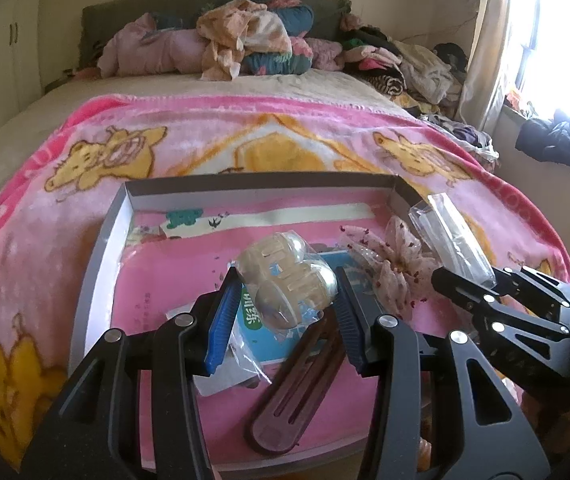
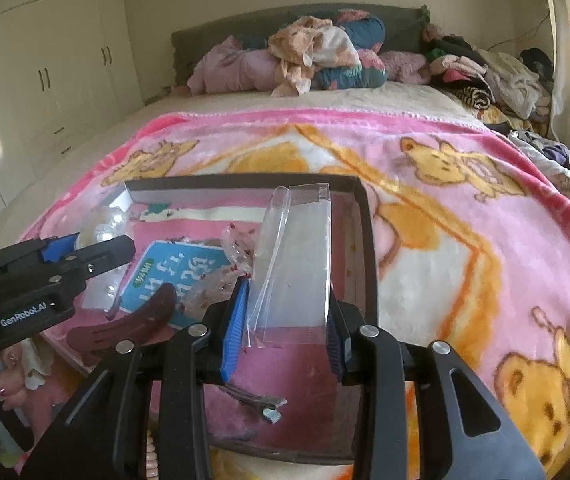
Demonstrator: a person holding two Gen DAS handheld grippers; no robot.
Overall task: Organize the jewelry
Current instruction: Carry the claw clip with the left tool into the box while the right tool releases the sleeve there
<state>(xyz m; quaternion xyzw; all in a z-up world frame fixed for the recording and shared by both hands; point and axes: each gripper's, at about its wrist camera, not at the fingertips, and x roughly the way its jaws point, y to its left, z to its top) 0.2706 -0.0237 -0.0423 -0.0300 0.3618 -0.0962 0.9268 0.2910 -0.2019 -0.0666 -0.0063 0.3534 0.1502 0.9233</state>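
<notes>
Left gripper squeezing bagged beige hair claw between blue pads, jaws partway closed, holding it above shallow box sitting on pink blanket. Right gripper pinching clear plastic bag same way, over box's right side. Dark red hair clip, teal card, metal clip lying inside box.

Hair pieces and wrappers over a shallow grey cardboard tray

A beige claw clip in clear plastic wrap is held up – an empty clear cellophane sleeve too; a dark-brown flat barrette and silver metal clip lie inside.
</notes>
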